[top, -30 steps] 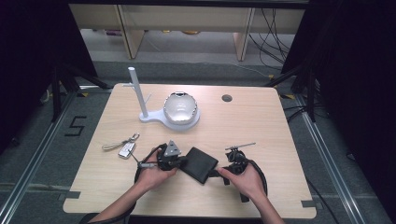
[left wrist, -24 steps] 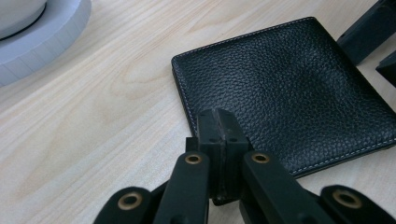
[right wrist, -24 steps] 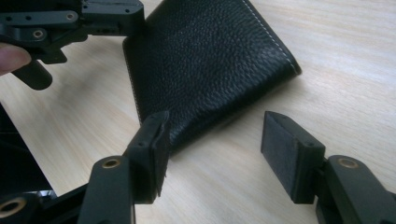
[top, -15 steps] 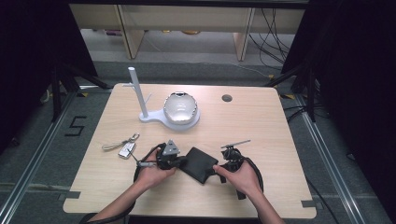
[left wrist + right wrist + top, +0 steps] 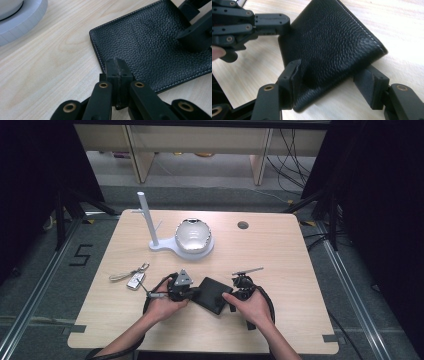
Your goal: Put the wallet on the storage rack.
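A black leather wallet [image 5: 212,295] lies near the table's front edge between my two grippers. My left gripper [image 5: 186,290] is at its left edge. In the left gripper view the jaws are pressed together [image 5: 116,67] with their tips over the wallet's [image 5: 150,47] stitched edge, and I see nothing between the pads. My right gripper [image 5: 239,292] is at the wallet's right end. In the right gripper view its jaws [image 5: 329,85] straddle the tilted wallet [image 5: 329,40]. The left pad [image 5: 292,80] dents the leather, and the right pad [image 5: 369,87] sits against the wallet's lower edge.
A white stand with an upright post [image 5: 150,227] and a shiny silver dome [image 5: 192,235] on its base stands behind the wallet. Its base rim [image 5: 22,20] is close to my left gripper. A key fob with a strap [image 5: 131,277] lies to the left. A cable hole [image 5: 243,225] is at the back.
My right gripper has moved left onto the wallet's right end. The left gripper has stayed at the wallet's left edge.
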Action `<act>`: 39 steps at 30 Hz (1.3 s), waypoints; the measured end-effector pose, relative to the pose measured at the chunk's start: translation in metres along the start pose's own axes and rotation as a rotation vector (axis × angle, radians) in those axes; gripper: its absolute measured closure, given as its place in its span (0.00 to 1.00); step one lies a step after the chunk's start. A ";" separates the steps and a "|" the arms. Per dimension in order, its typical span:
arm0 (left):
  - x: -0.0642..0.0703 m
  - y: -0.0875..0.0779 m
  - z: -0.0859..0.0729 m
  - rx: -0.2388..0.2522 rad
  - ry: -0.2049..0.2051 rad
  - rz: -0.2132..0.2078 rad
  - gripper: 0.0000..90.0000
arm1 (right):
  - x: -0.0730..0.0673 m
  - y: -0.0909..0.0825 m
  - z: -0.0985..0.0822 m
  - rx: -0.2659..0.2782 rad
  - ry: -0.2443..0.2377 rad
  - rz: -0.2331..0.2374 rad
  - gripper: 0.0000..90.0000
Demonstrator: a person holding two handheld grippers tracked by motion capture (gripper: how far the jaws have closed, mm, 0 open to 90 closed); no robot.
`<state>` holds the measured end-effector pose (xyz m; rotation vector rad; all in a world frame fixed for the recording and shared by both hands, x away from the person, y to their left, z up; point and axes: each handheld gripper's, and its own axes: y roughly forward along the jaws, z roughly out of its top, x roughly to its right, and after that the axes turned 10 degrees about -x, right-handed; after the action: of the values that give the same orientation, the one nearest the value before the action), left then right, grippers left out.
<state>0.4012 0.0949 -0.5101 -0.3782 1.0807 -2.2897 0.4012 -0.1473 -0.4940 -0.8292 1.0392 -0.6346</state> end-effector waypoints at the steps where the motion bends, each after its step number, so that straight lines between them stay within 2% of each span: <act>1: 0.000 0.000 0.000 -0.002 0.000 0.009 1.00 | 0.000 0.001 0.002 0.000 -0.016 -0.008 0.45; 4: 0.001 0.000 0.000 0.001 -0.003 0.011 1.00 | -0.001 0.002 0.004 0.003 -0.011 -0.006 0.45; 5: 0.001 0.000 0.000 -0.001 -0.004 0.015 1.00 | -0.001 0.003 0.006 0.005 -0.025 -0.002 0.45; 8: 0.001 0.000 0.001 -0.004 0.005 0.011 1.00 | -0.001 0.004 0.008 0.000 -0.016 -0.016 0.48; 9: 0.003 0.000 0.001 -0.006 0.008 0.024 1.00 | -0.002 0.004 0.009 0.007 -0.017 -0.035 0.52; 12: 0.004 0.001 0.002 0.001 0.003 0.016 0.99 | -0.001 0.003 0.010 0.009 -0.014 -0.055 0.64; 13: 0.001 -0.001 0.003 -0.023 0.025 0.012 0.99 | 0.000 0.001 0.011 0.015 -0.013 -0.036 0.69; 14: 0.001 -0.001 0.003 -0.016 0.008 0.004 0.99 | 0.001 -0.001 0.012 0.032 -0.023 -0.028 0.73; 15: 0.000 -0.002 0.004 -0.022 0.019 0.006 0.99 | 0.001 -0.004 0.013 0.039 -0.016 -0.027 0.78; 16: 0.000 -0.002 0.004 -0.022 0.019 0.006 0.99 | 0.001 -0.004 0.013 0.039 -0.016 -0.027 0.78; 17: -0.001 -0.006 0.005 -0.014 0.015 -0.005 0.99 | -0.001 -0.010 0.017 0.039 -0.032 -0.006 0.85; 18: -0.001 -0.007 0.006 -0.003 0.003 -0.008 0.97 | -0.004 -0.013 0.019 0.040 -0.038 -0.016 0.86; 20: 0.000 -0.014 0.007 0.018 -0.002 -0.007 0.92 | -0.009 -0.020 0.024 0.042 -0.082 -0.049 0.87; 21: 0.000 -0.014 0.007 0.018 -0.002 -0.007 0.91 | -0.009 -0.020 0.024 0.042 -0.082 -0.049 0.87; 22: 0.000 -0.023 0.006 0.058 -0.014 -0.002 0.90 | -0.019 -0.031 0.032 0.017 -0.142 -0.079 0.87; 23: 0.000 -0.023 0.006 0.058 -0.014 -0.002 0.90 | -0.019 -0.031 0.032 0.017 -0.142 -0.079 0.87; 24: 0.000 -0.033 0.003 0.094 -0.017 0.003 0.89 | -0.025 -0.044 0.042 -0.018 -0.231 -0.145 0.87; 25: 0.000 -0.033 0.003 0.094 -0.017 0.003 0.88 | -0.029 -0.050 0.047 -0.040 -0.278 -0.182 0.87; 26: 0.001 -0.037 0.000 0.107 -0.022 0.012 0.88 | -0.029 -0.050 0.047 -0.040 -0.278 -0.182 0.87; 27: -0.001 -0.045 -0.005 0.122 -0.017 0.020 0.85 | -0.038 -0.061 0.058 -0.079 -0.397 -0.255 0.87; 28: -0.001 -0.050 -0.010 0.130 -0.021 0.019 0.84 | -0.041 -0.065 0.061 -0.112 -0.447 -0.294 0.87; 29: -0.001 -0.050 -0.010 0.130 -0.021 0.019 0.83 | -0.044 -0.069 0.069 -0.148 -0.551 -0.333 0.87; 30: -0.001 -0.054 -0.015 0.139 -0.038 0.032 0.83 | -0.044 -0.069 0.069 -0.148 -0.551 -0.333 0.87; 31: -0.002 -0.058 -0.019 0.142 -0.053 0.035 0.82 | -0.051 -0.074 0.077 -0.231 -0.676 -0.387 0.87; 32: -0.006 -0.062 -0.025 0.132 -0.051 0.040 0.82 | -0.051 -0.074 0.077 -0.231 -0.676 -0.387 0.87; 33: -0.007 -0.064 -0.030 0.148 -0.079 0.050 0.81 | -0.058 -0.076 0.084 -0.308 -0.814 -0.430 0.87; 34: -0.013 -0.069 -0.039 0.156 -0.097 0.057 0.81 | -0.060 -0.077 0.087 -0.355 -0.894 -0.468 0.87; 35: -0.016 -0.072 -0.046 0.169 -0.112 0.070 0.81 | -0.062 -0.077 0.089 -0.386 -0.995 -0.471 0.87; 36: -0.018 -0.074 -0.051 0.167 -0.119 0.079 0.80 | -0.066 -0.077 0.090 -0.426 -1.014 -0.438 0.87; 37: -0.018 -0.074 -0.051 0.167 -0.119 0.079 0.79 | -0.068 -0.078 0.093 -0.440 -1.053 -0.420 0.87; 38: -0.020 -0.076 -0.055 0.174 -0.128 0.088 0.79 | -0.068 -0.078 0.093 -0.440 -1.053 -0.420 0.87; 39: -0.024 -0.077 -0.064 0.179 -0.146 0.103 0.78 | -0.074 -0.078 0.096 -0.450 -1.092 -0.429 0.87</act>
<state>0.3608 0.1872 -0.4914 -0.4013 0.7982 -2.2088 0.4559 -0.1038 -0.3679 -1.5681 -0.0225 -0.1999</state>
